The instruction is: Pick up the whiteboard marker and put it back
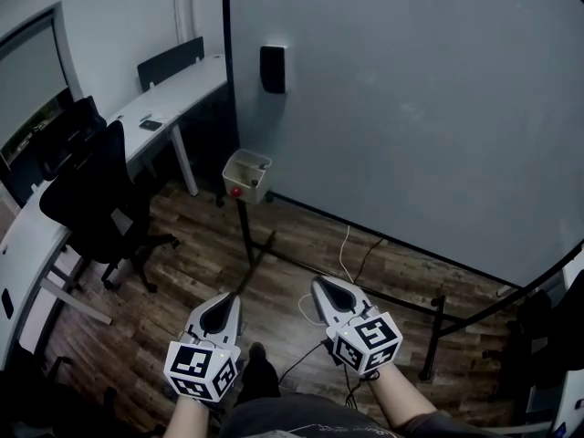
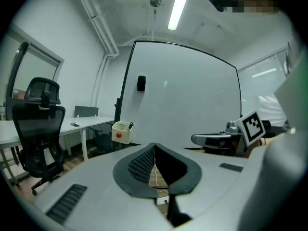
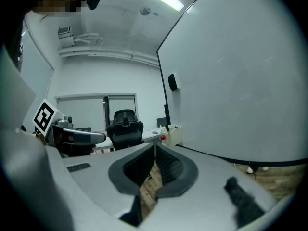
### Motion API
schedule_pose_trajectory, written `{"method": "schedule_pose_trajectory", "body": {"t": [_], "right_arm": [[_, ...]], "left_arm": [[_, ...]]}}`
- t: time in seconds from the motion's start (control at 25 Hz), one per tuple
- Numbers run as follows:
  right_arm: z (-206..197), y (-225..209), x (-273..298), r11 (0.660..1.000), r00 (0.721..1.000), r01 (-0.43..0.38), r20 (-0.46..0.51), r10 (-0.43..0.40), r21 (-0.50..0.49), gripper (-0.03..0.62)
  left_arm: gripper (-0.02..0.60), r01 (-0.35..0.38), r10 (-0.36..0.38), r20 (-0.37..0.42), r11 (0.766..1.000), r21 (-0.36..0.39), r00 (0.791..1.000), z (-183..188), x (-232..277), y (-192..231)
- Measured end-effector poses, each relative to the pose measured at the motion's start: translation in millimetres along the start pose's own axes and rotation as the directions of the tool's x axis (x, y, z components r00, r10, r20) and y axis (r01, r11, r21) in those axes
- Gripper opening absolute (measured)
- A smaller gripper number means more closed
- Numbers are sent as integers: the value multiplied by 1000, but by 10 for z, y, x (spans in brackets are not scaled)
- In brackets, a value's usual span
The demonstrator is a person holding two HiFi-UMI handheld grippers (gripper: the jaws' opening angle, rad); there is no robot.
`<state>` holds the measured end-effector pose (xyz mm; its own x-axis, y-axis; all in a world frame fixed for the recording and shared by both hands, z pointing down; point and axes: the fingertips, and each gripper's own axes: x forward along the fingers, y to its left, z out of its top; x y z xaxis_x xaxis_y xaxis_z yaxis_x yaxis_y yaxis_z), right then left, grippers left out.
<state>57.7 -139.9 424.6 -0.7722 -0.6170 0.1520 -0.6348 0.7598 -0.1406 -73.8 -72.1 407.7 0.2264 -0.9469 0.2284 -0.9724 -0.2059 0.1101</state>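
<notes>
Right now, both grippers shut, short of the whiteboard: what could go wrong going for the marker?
The left gripper and right gripper are both closed and empty; unless one opens first, it will likely shove the dark marker rather than grasp it.
It stands in a small cream open-topped box; little of it shows, so a jaw may catch the box wall.
Loose cables and the black stand foot lie on the floor ahead: trip risk.
</notes>
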Motion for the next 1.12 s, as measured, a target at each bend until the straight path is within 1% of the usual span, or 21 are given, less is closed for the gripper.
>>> {"method": "schedule_pose_trajectory", "body": {"t": [0.12, 0.24, 0.4, 0.6, 0.8, 1.0, 1.12], "right_arm": [[21, -60, 248, 1000, 1000, 10, -13, -10, -11, 26], [49, -128, 517, 1000, 1000, 14, -15, -14, -7, 26], [131, -270, 863, 999, 999, 32, 13, -32, 23, 26], [145, -403, 1261, 998, 999, 52, -16, -51, 46, 26], [221, -438, 1597, 997, 998, 67, -14, -67, 35, 26], [240, -482, 1899, 995, 996, 93, -17, -92, 22, 28], [258, -478, 2058, 996, 996, 86, -1, -86, 29, 38]], "left_arm": [[15, 17, -17, 2, 1000, -12, 1000, 57, 200, 179], [15, 30, -30, 1, 1000, -8, 1000, 107, 410, 379], [15, 33, -33, 0, 999, -22, 999, 163, 724, 691], [15, 74, -74, -16, 997, -26, 997, 251, 1077, 956], [15, 107, -108, -15, 994, -18, 994, 350, 1295, 1186], [15, 119, -119, -13, 993, -27, 993, 430, 1462, 1426], [15, 125, -126, -24, 992, -23, 992, 418, 1566, 1554]]}}
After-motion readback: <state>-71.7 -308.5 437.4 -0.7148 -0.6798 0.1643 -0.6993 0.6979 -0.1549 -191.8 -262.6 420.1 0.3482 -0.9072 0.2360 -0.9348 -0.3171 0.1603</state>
